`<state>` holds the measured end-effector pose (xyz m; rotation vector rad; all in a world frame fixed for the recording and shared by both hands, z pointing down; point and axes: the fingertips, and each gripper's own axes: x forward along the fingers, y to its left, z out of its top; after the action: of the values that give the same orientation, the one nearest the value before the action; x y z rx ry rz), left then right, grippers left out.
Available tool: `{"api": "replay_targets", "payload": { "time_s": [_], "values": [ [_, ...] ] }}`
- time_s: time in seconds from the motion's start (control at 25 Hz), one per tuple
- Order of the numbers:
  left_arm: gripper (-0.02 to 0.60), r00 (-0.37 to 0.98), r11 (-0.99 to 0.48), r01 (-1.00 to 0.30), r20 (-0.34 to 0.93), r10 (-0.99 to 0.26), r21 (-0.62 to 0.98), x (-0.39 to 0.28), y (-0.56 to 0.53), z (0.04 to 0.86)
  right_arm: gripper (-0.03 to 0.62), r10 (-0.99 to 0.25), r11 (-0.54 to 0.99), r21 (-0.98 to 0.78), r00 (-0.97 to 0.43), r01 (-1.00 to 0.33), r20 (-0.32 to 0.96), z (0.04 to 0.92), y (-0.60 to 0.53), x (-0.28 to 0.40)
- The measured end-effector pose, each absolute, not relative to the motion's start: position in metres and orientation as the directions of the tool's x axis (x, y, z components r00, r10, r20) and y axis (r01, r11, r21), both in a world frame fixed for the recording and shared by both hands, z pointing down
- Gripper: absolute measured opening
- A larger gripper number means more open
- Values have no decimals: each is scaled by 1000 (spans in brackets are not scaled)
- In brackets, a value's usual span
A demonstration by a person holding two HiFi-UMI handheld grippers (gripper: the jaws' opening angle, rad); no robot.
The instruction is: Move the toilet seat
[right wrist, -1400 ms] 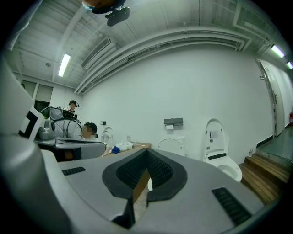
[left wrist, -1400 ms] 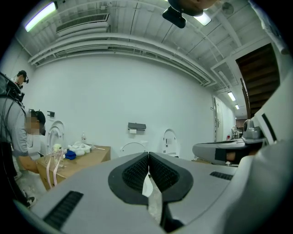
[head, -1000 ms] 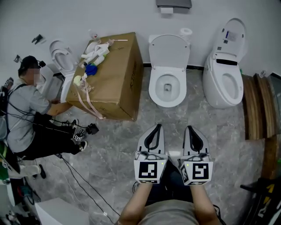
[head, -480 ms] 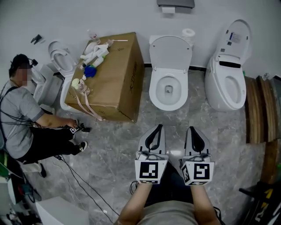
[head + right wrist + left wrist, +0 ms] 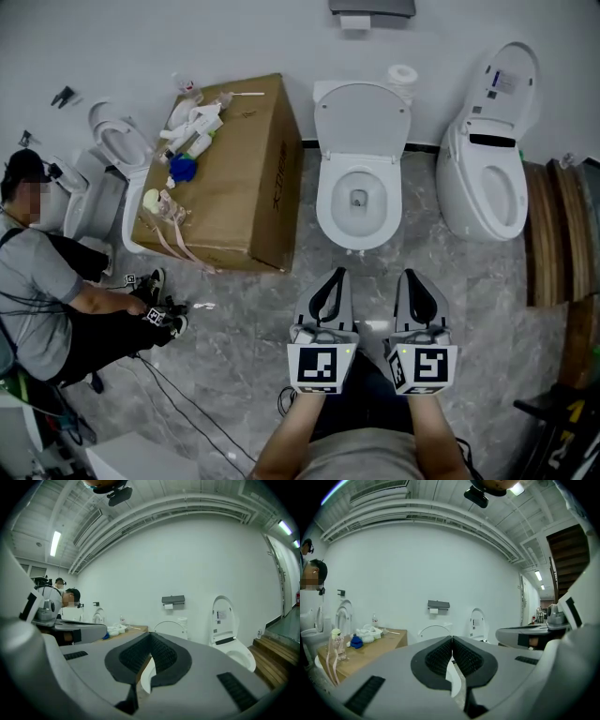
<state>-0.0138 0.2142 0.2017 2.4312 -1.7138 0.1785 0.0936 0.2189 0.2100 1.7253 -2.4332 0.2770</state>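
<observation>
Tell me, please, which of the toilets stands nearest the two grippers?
The middle toilet, lid raised, right of the cardboard box; the others stand farther off to either side.

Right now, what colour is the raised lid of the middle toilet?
The raised lid is plain white; the head view shows it best.

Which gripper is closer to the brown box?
Left. The left gripper sits just right of the box's near corner, apart from it. The right gripper is beside the left one, farther right, so it is farther from the box.
</observation>
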Motion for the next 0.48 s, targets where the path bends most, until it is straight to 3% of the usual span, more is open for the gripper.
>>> {"api": "replay_targets", "payload": {
  "time_s": [0.48],
  "values": [
    [15,369,-359,-929,190,-910,87,-34,134,204,15,-928,280,-67,-288,-958,237,215,141,76]
  ]
}}
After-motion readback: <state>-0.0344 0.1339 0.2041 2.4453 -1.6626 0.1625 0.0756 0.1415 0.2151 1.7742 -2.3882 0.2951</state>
